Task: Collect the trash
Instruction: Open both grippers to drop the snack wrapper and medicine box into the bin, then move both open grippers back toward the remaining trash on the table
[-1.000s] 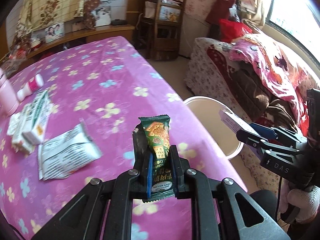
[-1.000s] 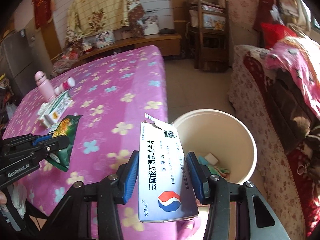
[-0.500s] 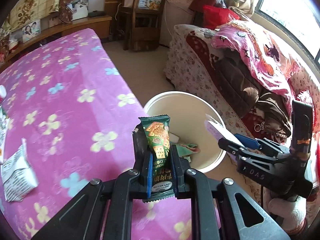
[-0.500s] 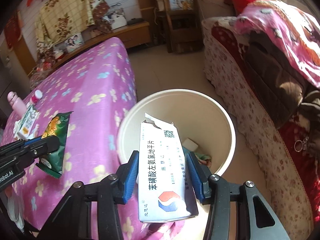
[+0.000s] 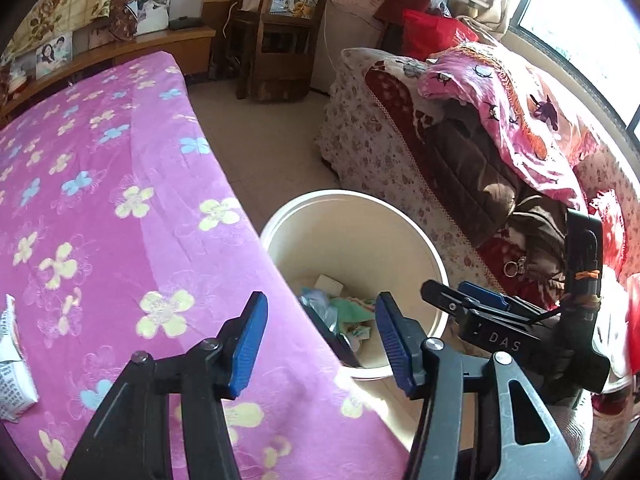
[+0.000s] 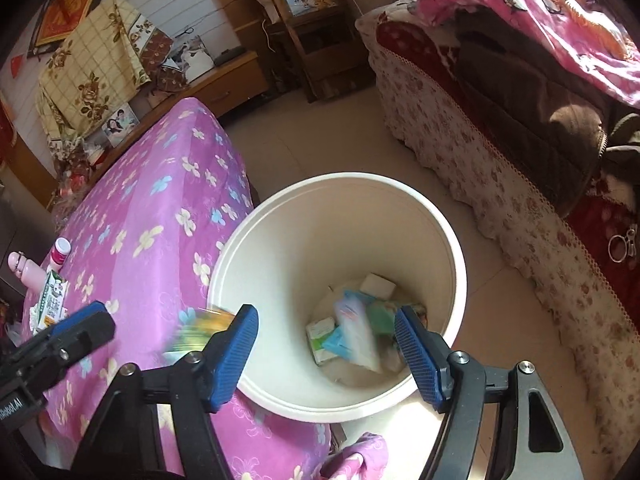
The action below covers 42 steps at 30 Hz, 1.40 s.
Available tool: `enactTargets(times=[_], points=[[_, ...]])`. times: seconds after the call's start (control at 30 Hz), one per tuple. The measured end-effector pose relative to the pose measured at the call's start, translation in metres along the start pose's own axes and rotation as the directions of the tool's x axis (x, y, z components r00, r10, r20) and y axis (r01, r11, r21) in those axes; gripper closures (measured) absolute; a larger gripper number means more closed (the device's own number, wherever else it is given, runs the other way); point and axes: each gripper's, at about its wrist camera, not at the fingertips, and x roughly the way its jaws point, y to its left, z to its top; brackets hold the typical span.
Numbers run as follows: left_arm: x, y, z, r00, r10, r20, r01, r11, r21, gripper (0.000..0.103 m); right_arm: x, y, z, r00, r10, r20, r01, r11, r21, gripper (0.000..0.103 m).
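Observation:
My left gripper (image 5: 320, 336) is open and empty above the table edge and the near rim of the cream trash bin (image 5: 404, 216). My right gripper (image 6: 326, 344) is open and empty right over the bin (image 6: 448, 236). The white medicine box (image 6: 358, 330) is blurred inside the bin among other trash. The green biscuit packet (image 6: 200, 330) is a blurred streak beside the right gripper's left finger, near the bin rim. A dark strip (image 5: 334, 336) shows in the bin in the left wrist view.
The table has a pink flowered cloth (image 5: 100, 200). A white wrapper (image 5: 12, 368) lies at its left edge. A green-white carton (image 6: 52, 300), a pink bottle (image 6: 26, 270) and a small bottle (image 6: 60, 250) stand farther left. A covered sofa (image 5: 460, 152) stands to the right of the bin.
Both grippers have opened. The left let go of the green biscuit packet and the right let go of the white medicine box, which dropped into the bin. Both grippers moved closer over the bin.

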Motion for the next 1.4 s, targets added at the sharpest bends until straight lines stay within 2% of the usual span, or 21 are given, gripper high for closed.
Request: enactTargets(times=[0.17,0.37,0.8,1.17,1.4], points=[[-0.003,0.008,-0.004,1.0,0.022,-0.001,-0.022,1.0,-0.012,0.046,0.002,0.006,-0.008,1.0,0.004,-0.022,-0.004,1.0,-0.021,0.029],[-0.011,0.016,-0.01,0.998,0.054,0.009,-0.054,0.998,-0.018,0.046,-0.007,0.025,-0.015,1.0,-0.012,-0.003,0.011,0.996,-0.089,0.029],[-0.043,0.04,-0.021,0.992,0.11,0.053,-0.108,0.993,-0.042,0.046,-0.033,0.067,-0.024,0.999,-0.008,0.036,0.014,0.987,-0.158,0.029],[-0.091,0.102,-0.043,0.976,0.207,0.075,-0.197,0.973,-0.117,0.046,-0.033,0.129,-0.042,0.998,0.054,-0.008,-0.055,0.965,-0.256,0.029],[-0.129,0.17,-0.067,0.95,0.305,0.067,-0.286,0.936,-0.206,0.046,-0.028,0.173,-0.054,0.995,0.092,-0.041,-0.1,0.944,-0.313,0.029]])
